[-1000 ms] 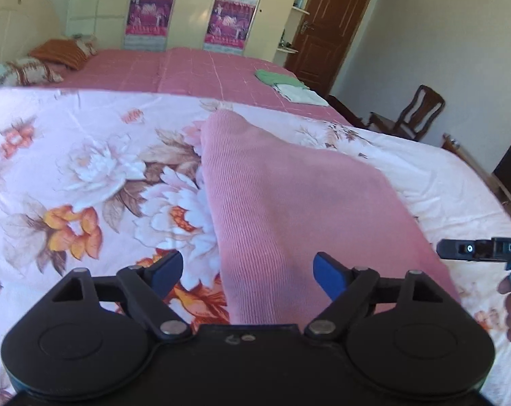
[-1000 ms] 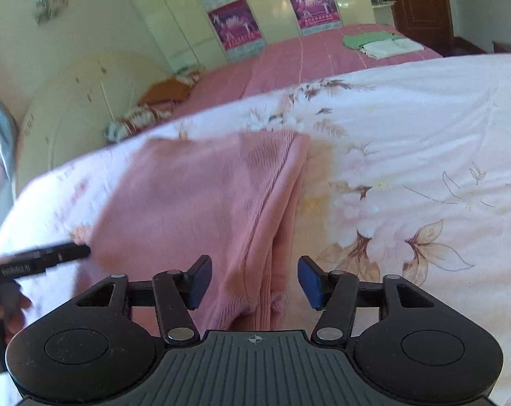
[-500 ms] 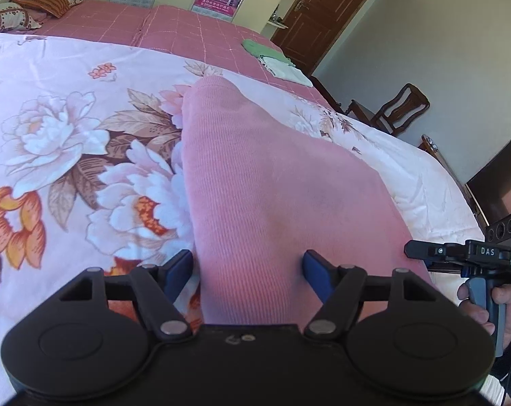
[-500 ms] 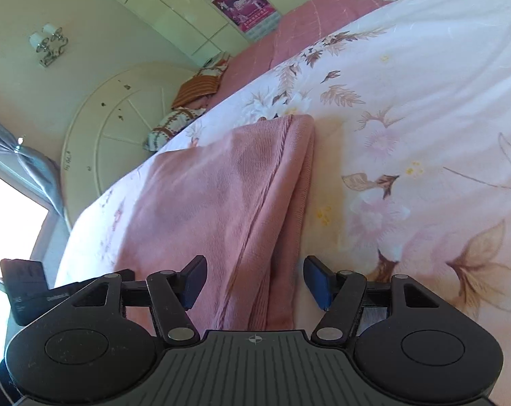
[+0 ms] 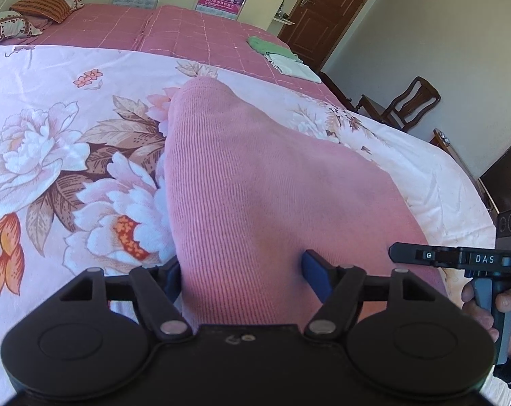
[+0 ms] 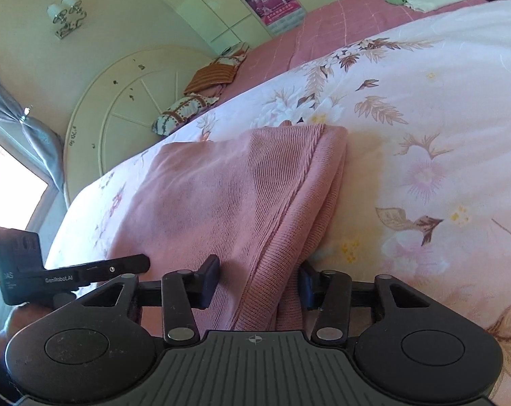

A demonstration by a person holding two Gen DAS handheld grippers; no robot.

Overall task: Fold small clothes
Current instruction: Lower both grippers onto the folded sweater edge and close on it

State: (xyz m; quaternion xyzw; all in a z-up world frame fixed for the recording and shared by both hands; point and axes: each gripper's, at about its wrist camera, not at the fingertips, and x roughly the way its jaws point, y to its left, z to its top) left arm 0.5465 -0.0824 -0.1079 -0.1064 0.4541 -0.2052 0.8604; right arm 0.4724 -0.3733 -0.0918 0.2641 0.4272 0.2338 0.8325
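Left gripper (image 5: 243,275) straddles the near edge of the folded pink ribbed-knit garment (image 5: 262,182), jaws spread. Right gripper (image 6: 259,280), jaws just closing, brackets its folded right edge. Garment lies on the floral bedspread (image 5: 52,155).

A pink rib-knit garment (image 5: 262,182) lies spread on the floral bedspread (image 5: 52,155), already folded over itself so that it forms a long, roughly rectangular shape with stacked layers along one side. In the right wrist view that layered edge (image 6: 309,209) runs as a thick fold with several knit edges lying one upon another, and the far corner is squared off. The near end of the garment reaches to the bottom of both views.
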